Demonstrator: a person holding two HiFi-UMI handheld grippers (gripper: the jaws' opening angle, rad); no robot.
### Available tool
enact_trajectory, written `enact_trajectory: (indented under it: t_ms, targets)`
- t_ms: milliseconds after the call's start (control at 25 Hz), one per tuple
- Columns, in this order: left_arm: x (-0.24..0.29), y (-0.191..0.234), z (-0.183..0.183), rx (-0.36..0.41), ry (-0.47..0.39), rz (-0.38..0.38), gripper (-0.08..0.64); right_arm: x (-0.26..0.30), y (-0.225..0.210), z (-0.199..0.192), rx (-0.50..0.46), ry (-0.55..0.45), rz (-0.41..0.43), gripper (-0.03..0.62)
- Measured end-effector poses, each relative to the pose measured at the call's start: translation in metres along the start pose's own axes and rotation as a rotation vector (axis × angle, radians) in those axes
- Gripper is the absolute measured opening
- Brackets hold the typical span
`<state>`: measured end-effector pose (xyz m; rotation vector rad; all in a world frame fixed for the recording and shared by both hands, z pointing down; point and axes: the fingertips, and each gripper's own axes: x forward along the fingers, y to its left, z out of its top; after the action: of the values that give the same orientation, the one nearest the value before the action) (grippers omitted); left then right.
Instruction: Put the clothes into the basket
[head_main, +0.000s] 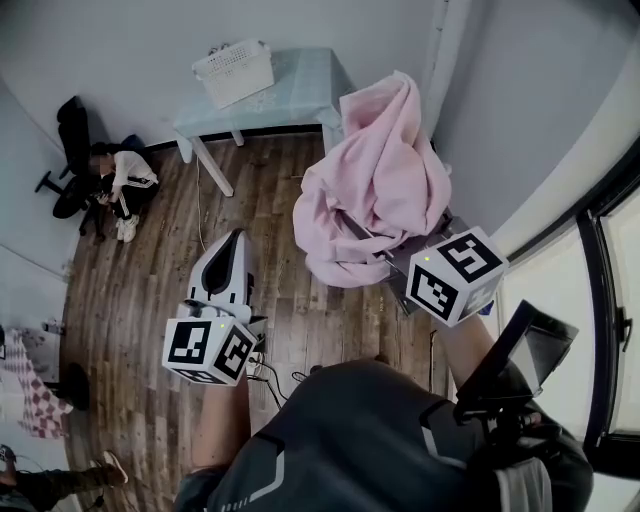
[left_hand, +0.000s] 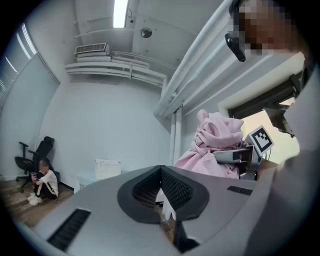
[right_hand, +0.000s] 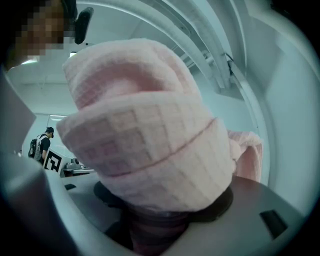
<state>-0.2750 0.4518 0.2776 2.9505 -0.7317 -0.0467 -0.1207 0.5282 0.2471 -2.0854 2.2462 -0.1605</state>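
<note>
A big pink waffle-weave garment (head_main: 385, 190) hangs bunched in the air at the right, well above the wooden floor. My right gripper (head_main: 372, 250) is shut on it, and its jaws are buried in the folds. The same cloth (right_hand: 150, 145) fills the right gripper view. From the left gripper view, the bundle (left_hand: 215, 142) sits on the right gripper (left_hand: 232, 156). My left gripper (head_main: 235, 248) hangs lower left with its jaws together and nothing in them (left_hand: 161, 172). The white basket (head_main: 233, 72) stands on a pale table (head_main: 300, 90) by the far wall.
A person (head_main: 125, 185) sits on the floor at the left beside a black office chair (head_main: 70, 150). A checkered cloth (head_main: 35, 395) lies at the left edge. Cables (head_main: 270, 375) trail on the floor below me. A window runs along the right wall.
</note>
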Motion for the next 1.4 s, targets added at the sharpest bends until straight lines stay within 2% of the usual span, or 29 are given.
enact_trajectory:
  t_ms: [400, 760, 1000, 1120, 1320, 1400]
  targets:
    - [-0.01, 0.02, 0.001, 0.001, -0.012, -0.007, 0.006, 0.011, 0.015, 0.001, 0.009, -0.006, -0.017, 0.322]
    - [-0.016, 0.031, -0.013, 0.046, -0.003, -0.097, 0.007, 0.017, 0.032, -0.01, 0.011, -0.001, -0.088, 0.322]
    - [-0.003, 0.052, -0.017, 0.058, 0.016, -0.041, 0.006, 0.028, 0.022, -0.014, 0.015, 0.009, -0.09, 0.323]
    - [0.02, 0.055, -0.017, 0.07, 0.025, -0.031, 0.007, 0.044, 0.0, -0.012, 0.023, -0.003, -0.072, 0.323]
    - [0.107, 0.061, -0.018, 0.074, 0.058, -0.005, 0.007, 0.094, -0.082, -0.009, 0.061, -0.015, -0.033, 0.324]
    - [0.126, 0.065, -0.014, 0.084, 0.051, 0.01, 0.008, 0.105, -0.099, -0.007, 0.057, -0.021, -0.02, 0.323]
